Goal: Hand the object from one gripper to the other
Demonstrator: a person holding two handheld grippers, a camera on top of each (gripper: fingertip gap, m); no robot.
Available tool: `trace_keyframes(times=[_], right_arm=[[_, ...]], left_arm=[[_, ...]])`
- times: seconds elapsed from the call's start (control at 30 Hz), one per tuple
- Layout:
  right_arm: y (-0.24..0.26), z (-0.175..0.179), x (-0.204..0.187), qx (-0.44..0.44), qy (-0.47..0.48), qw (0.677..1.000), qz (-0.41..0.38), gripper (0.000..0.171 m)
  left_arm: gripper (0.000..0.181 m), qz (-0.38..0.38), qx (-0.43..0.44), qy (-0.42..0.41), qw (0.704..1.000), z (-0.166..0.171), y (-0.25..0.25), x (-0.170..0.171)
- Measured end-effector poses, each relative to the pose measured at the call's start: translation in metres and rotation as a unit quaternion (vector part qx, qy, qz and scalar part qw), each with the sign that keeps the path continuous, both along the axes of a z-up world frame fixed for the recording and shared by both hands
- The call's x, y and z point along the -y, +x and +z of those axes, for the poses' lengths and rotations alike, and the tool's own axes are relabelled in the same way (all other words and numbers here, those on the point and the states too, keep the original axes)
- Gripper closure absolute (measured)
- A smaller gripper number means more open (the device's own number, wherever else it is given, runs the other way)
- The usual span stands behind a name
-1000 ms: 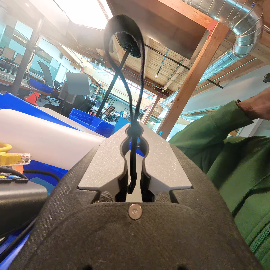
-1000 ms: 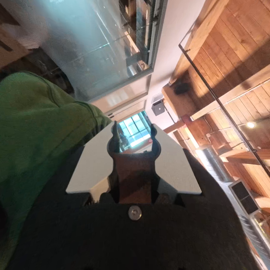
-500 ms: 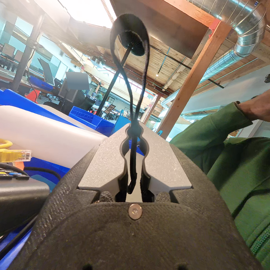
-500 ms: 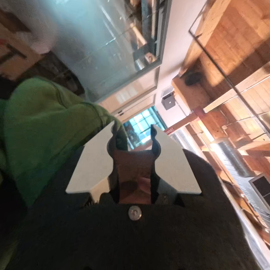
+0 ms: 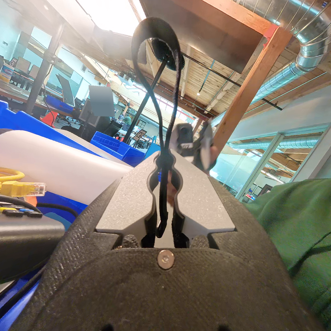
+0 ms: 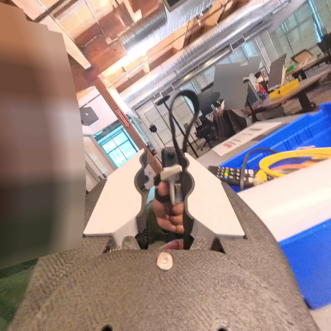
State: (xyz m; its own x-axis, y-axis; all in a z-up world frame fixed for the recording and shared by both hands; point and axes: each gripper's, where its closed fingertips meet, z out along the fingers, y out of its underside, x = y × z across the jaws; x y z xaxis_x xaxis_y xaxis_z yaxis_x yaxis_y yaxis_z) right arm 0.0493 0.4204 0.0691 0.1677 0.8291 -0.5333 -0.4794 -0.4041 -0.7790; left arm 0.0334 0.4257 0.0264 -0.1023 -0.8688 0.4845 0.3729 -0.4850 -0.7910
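strap, black, flat woven fabric, folded into a loop (image 5: 157,75): it stands up through the centre of the left wrist frame, both tails pinched together at the tips of my left gripper (image 5: 164,157), whose jaws are pressed together on it. a short end hangs down between the grey fingers (image 5: 132,197).

in the right wrist frame the same loop appears just above centre, seen past my right gripper (image 6: 164,157). its jaws are spread, with nothing between them that i can confirm. the strap's lower run lines up with the inner edge of the right-hand finger, but i cannot tell whether it touches.

handling judgement: light, limp and thin, not fragile. the loop holds its arch only by its own slight stiffness and will likely flop if knocked. i would take hold on the doubled stem just above the left tips, not on the open arch.

lower left of the left wrist frame: yellow network cable (image 5: 19,186) in a blue plastic bin (image 5: 59,200).
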Motion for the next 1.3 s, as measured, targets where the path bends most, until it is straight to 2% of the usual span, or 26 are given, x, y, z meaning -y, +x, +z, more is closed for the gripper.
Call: trace_keyframes(times=[0.03,0.2,0.4,0.5,0.57,0.63,0.8,1.03,1.3], right_arm=[[-0.005,-0.019,-0.004,0.022,-0.018,1.000,0.003,0.132],[-0.027,-0.067,0.003,0.164,0.007,0.987,0.000,0.131],[-0.042,-0.096,0.010,0.225,0.009,0.974,0.018,0.133],[-0.048,-0.104,0.013,0.243,0.014,0.970,0.023,0.146],[-0.048,-0.106,0.012,0.250,0.020,0.968,0.014,0.161],[-0.047,-0.107,0.011,0.252,0.023,0.967,0.006,0.165],[-0.044,-0.101,0.008,0.227,0.022,0.974,-0.005,0.166],[-0.035,-0.086,0.010,0.179,0.021,0.984,0.000,0.166],[-0.030,-0.085,0.011,0.178,0.034,0.983,-0.004,0.163]], left_arm=[[0.176,0.002,0.002,0.001,1.000,0.001,-0.001,-0.001],[0.176,0.002,0.027,-0.002,1.000,0.012,-0.009,-0.002],[0.176,-0.005,0.033,-0.004,0.999,0.011,-0.008,-0.001],[0.176,-0.011,0.031,-0.005,0.999,0.010,-0.006,0.001],[0.176,-0.014,0.031,-0.005,0.999,0.010,-0.006,0.002],[0.175,-0.016,0.030,-0.011,0.999,0.009,-0.005,0.001],[0.163,-0.022,0.011,-0.018,1.000,0.002,-0.001,0.000],[0.162,-0.043,-0.032,0.002,0.999,-0.011,0.012,0.011],[0.177,-0.053,-0.042,0.016,0.998,-0.018,0.015,0.016]])
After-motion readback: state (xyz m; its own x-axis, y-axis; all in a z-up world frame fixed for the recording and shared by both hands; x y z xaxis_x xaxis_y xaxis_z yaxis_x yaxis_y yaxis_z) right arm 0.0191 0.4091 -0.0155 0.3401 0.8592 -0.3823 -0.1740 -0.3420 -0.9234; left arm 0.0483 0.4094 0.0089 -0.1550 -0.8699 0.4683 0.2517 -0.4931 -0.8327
